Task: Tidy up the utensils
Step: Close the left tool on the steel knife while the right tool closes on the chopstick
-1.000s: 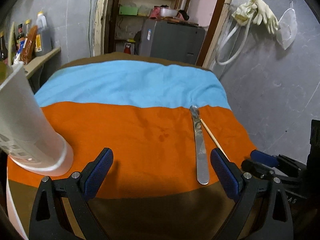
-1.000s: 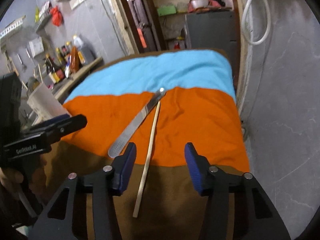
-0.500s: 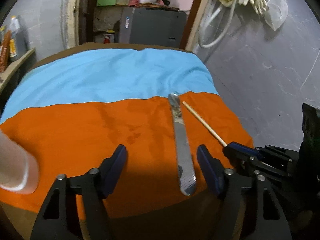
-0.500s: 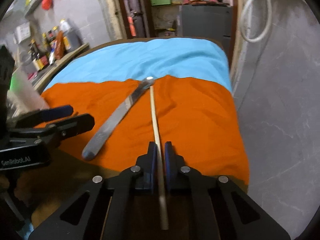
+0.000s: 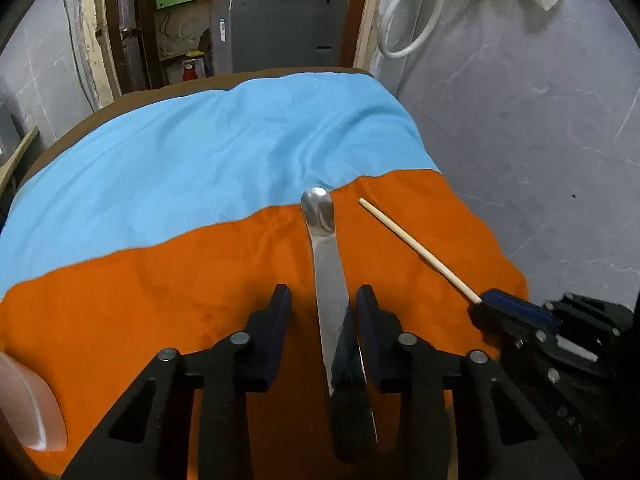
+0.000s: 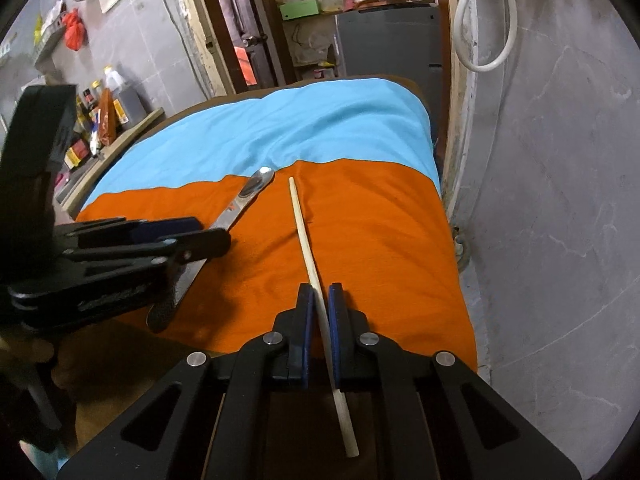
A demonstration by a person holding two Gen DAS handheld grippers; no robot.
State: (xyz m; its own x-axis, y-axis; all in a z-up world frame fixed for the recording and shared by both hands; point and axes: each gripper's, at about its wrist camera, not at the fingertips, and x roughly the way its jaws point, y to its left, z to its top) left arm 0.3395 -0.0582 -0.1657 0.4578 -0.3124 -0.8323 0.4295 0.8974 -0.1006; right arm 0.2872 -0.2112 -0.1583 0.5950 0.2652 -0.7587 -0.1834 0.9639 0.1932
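Note:
A flat metal utensil (image 5: pixel 328 264) lies on the orange part of the cloth, its rounded tip at the blue stripe. My left gripper (image 5: pixel 323 300) is open and straddles its handle end, the right pad close to the metal. It also shows in the right wrist view (image 6: pixel 248 196), partly under the left gripper (image 6: pixel 188 236). My right gripper (image 6: pixel 319 300) is shut on a thin wooden chopstick (image 6: pixel 304 236), which points forward just above the cloth. In the left wrist view the chopstick (image 5: pixel 416 250) runs into the right gripper (image 5: pixel 486 304).
The table has a blue, orange and brown cloth (image 5: pixel 180 168) and a grey wall (image 5: pixel 540 140) close on the right. A white holder (image 5: pixel 24 404) stands at the left front. Bottles (image 6: pixel 116 100) sit on a shelf at left.
My left gripper moved right and forward over the metal utensil and narrowed around it. My right gripper closed on the chopstick and lifted its front end off the cloth.

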